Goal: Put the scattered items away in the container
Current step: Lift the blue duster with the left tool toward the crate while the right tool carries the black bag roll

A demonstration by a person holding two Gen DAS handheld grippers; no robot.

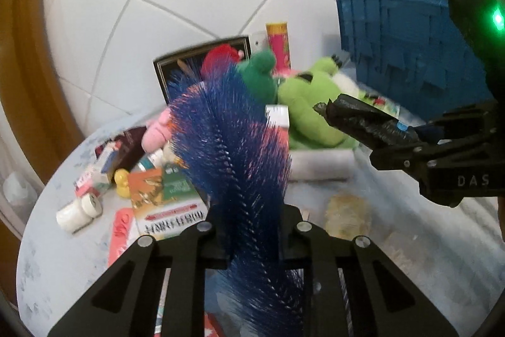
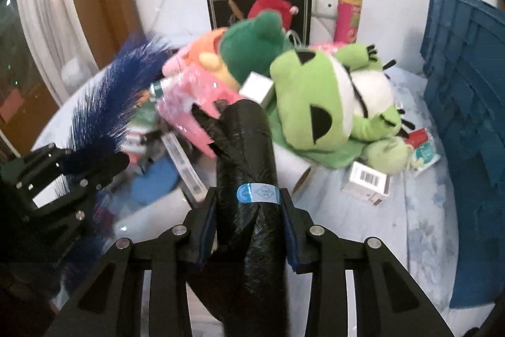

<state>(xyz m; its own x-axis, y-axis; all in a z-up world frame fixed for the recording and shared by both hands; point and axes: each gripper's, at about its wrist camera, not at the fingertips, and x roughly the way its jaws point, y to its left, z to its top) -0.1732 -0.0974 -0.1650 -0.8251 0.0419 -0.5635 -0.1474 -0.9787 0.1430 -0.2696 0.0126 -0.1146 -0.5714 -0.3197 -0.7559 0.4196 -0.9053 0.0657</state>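
My left gripper (image 1: 254, 242) is shut on the stem of a blue bristly brush (image 1: 233, 131), which sticks up and away over the table. In the right wrist view that brush (image 2: 107, 103) and the left gripper (image 2: 94, 163) show at the left. My right gripper (image 2: 249, 210) is shut on a black roll of bags (image 2: 246, 147) with a blue sticker band. From the left wrist view, the roll (image 1: 356, 119) and right gripper (image 1: 419, 135) hang at the right. The blue ribbed container (image 2: 464, 116) stands at the right edge, just behind the right gripper (image 1: 404, 46).
A light green frog plush (image 2: 328, 103), a dark green plush (image 2: 252, 46) and a pink toy (image 2: 195, 90) are piled mid-table. Small boxes (image 2: 367, 182), white bottles (image 1: 79, 210), a yellow duck (image 1: 121, 179) and packets lie on the pale blue tablecloth (image 1: 63, 258). A snack tube (image 2: 348, 18) stands behind.
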